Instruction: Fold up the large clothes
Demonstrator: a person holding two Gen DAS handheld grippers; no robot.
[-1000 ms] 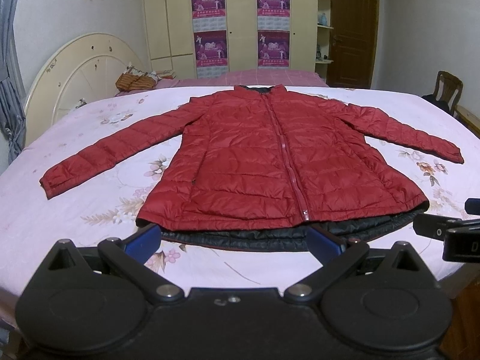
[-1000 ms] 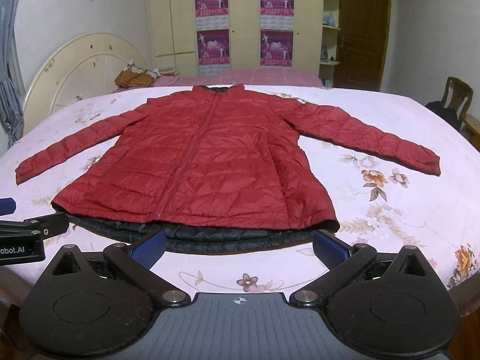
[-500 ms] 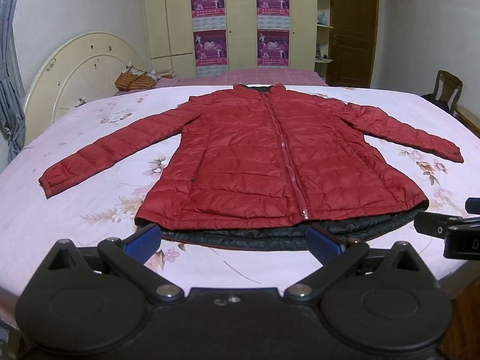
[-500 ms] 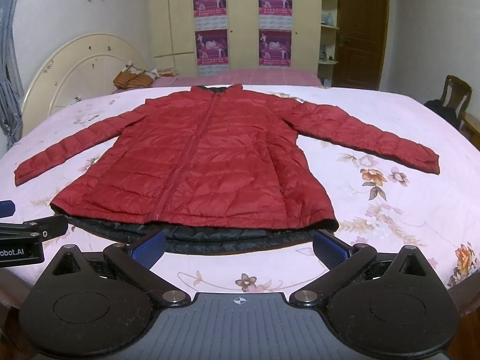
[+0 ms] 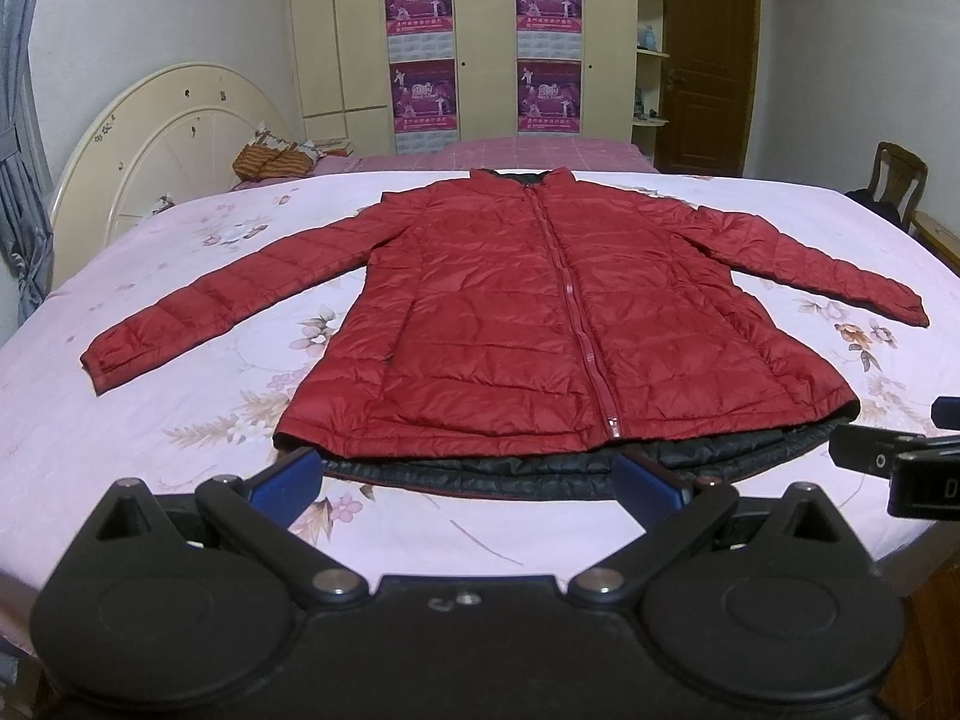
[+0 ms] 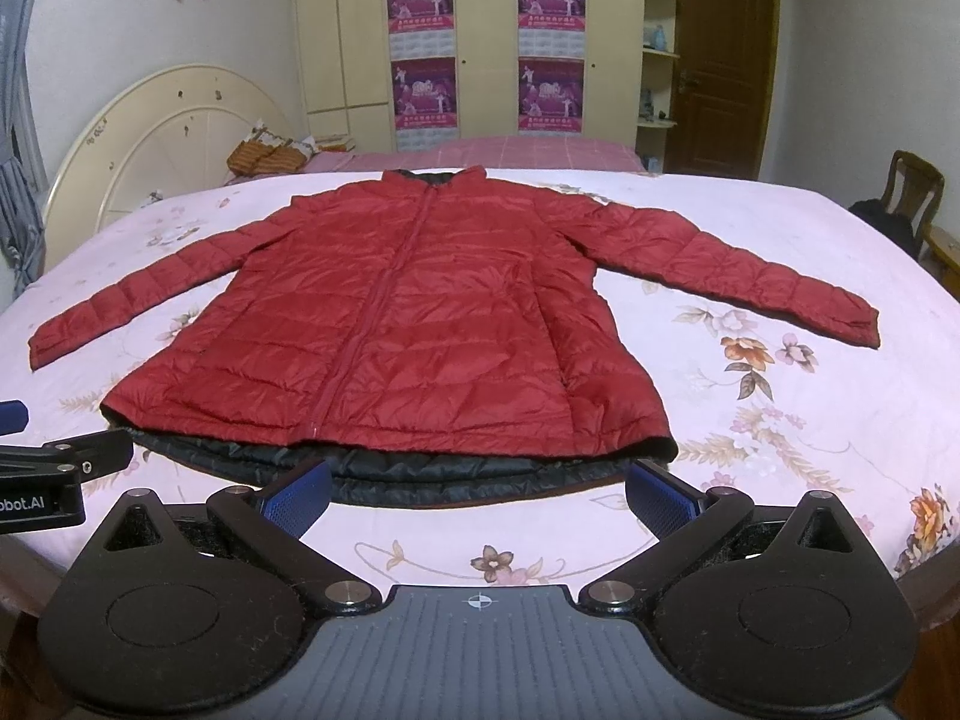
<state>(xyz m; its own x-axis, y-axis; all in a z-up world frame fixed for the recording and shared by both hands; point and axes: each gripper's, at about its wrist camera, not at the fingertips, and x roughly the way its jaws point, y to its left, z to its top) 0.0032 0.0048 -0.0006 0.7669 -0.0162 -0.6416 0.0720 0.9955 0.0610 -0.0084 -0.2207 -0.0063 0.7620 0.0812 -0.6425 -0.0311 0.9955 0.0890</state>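
Observation:
A red quilted jacket (image 5: 540, 312) (image 6: 420, 324) lies flat and zipped on the bed, sleeves spread out to both sides, collar at the far end. Its black lining shows in a strip (image 5: 516, 471) below the near hem. My left gripper (image 5: 468, 480) hovers open just short of the hem, blue pads wide apart, nothing between them. My right gripper (image 6: 480, 495) is likewise open and empty at the hem's right half. Each gripper shows at the edge of the other's view: the right one (image 5: 900, 459), the left one (image 6: 54, 468).
The bed carries a pink floral sheet (image 5: 198, 396) (image 6: 780, 432) with a cream rounded headboard (image 5: 156, 138) at the left. A brown bag (image 5: 270, 159) sits at the far left. A wooden chair (image 5: 897, 180) stands at the right; wardrobes with posters and a door are behind.
Almost nothing has moved; both grippers stay open at the near hem, and the views have shifted only very slightly.

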